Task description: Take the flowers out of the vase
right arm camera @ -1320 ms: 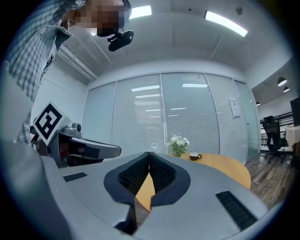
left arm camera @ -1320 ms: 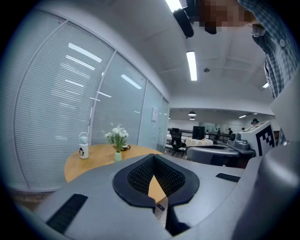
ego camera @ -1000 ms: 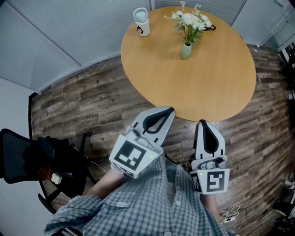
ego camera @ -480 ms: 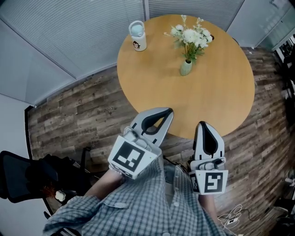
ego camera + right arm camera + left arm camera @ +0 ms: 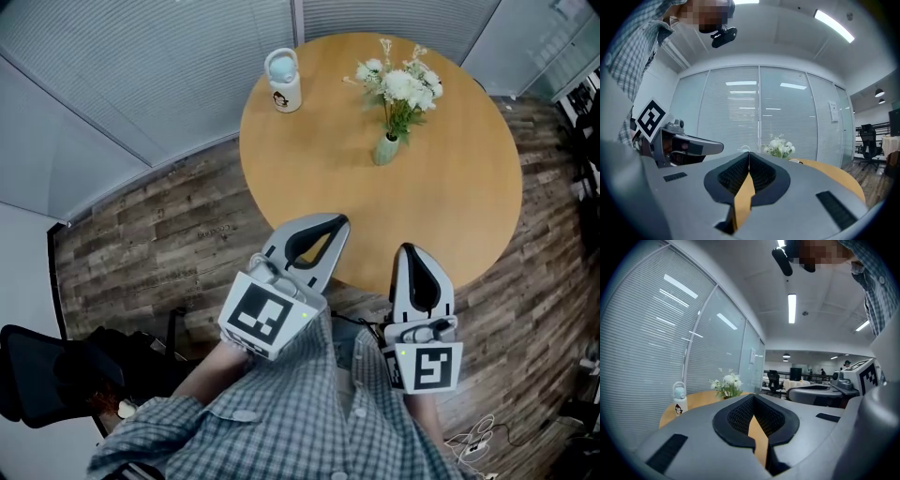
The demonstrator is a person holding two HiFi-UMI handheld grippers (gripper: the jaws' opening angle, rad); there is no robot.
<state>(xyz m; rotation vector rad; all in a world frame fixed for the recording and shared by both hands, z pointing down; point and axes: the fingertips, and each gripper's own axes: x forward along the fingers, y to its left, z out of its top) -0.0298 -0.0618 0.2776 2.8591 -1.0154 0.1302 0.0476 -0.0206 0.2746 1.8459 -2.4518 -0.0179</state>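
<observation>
Round table [image 5: 441, 216] — one vase [image 5: 385, 149], one bottle [image 5: 283, 80]

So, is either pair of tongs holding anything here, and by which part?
Nothing is held. The left tongs and the right tongs are both shut and empty. The flowers stand in the vase, far from both.

Round wooden surface [image 5: 441, 216]; dark wood-plank floor [image 5: 159, 234]; glazed partition walls with closed white blinds [image 5: 141, 66]; black office chair [image 5: 47, 366] at lower left; ceiling strip lights [image 5: 791, 308], lit.
</observation>
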